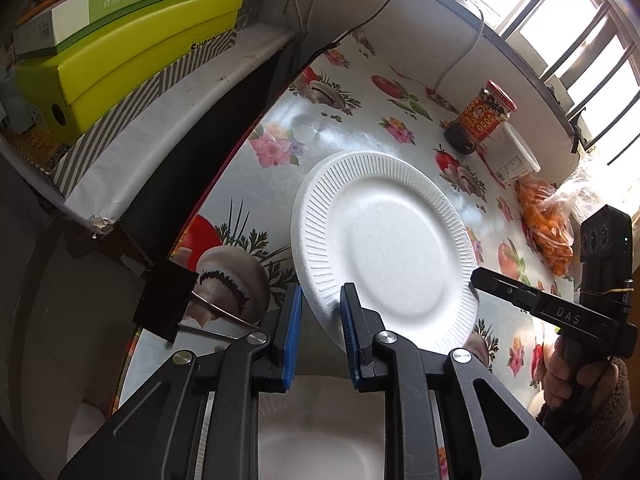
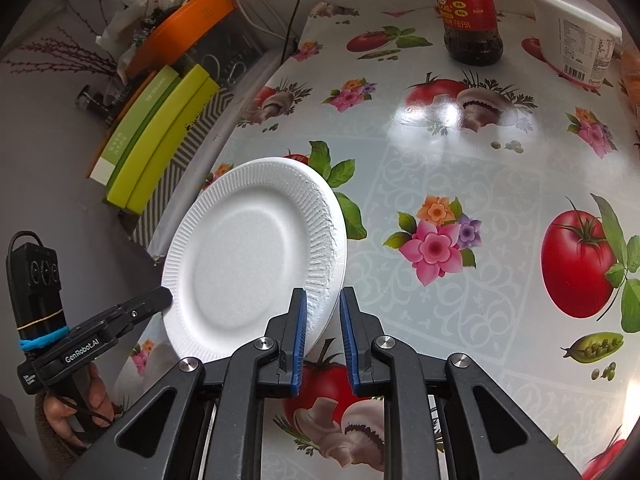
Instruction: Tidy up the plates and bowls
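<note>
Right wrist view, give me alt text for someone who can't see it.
A white foam plate is held tilted above a floral tablecloth, its rim between the right gripper fingers, the left gripper at its opposite edge. A sauce jar and a white tub stand behind.

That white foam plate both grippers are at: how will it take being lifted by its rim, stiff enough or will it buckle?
The foam plate is probably very light, so lifting needs little force. Its ribbed rim already looks crumpled near the right gripper, suggesting it dents or cracks under a hard squeeze. It sits tilted off the tablecloth with the left gripper at its opposite edge; it may flex or slip.
</note>
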`<state>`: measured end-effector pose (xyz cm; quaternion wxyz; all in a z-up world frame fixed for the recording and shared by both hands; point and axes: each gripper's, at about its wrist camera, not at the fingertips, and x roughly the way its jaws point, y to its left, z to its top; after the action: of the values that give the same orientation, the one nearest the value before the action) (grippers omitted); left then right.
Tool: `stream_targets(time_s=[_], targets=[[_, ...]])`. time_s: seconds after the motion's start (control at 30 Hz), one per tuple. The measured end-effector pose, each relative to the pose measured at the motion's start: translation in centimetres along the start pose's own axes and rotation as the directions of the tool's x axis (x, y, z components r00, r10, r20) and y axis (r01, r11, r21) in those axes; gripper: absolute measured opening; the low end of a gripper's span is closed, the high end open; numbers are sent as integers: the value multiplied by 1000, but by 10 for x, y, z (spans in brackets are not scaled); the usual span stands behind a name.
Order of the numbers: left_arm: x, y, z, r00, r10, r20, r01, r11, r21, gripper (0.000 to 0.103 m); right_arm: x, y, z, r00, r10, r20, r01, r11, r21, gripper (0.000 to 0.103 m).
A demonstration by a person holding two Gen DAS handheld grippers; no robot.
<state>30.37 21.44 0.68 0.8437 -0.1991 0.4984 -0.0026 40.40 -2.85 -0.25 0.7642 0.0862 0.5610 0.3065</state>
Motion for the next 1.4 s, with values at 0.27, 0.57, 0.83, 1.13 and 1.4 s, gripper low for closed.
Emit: stream_targets(time_s=[0.27, 0.57, 0.83, 1.13, 1.4], targets=[[-25, 0, -16, 1000, 3, 25, -3, 1000, 12, 20, -22, 16, -20, 1000, 22, 14, -21, 1000, -12, 17], [-52, 7, -43, 999, -6, 54, 6, 1000, 2, 20, -36, 38, -52, 999, 37, -3, -37, 999, -36, 17], [-69, 13, -70, 998, 16, 68, -16, 1000, 8, 20, -44, 53, -77, 999, 44, -2, -44, 997, -61, 17], [-84, 24, -96, 996, 35, 77, -35, 999, -3, 20, -42, 68, -103, 998, 53, -25, -55, 994, -96, 17], [-91, 33, -116, 996, 49, 79, -48, 999, -13, 20, -35, 77, -122, 998, 47, -49, -53, 992, -117, 17]])
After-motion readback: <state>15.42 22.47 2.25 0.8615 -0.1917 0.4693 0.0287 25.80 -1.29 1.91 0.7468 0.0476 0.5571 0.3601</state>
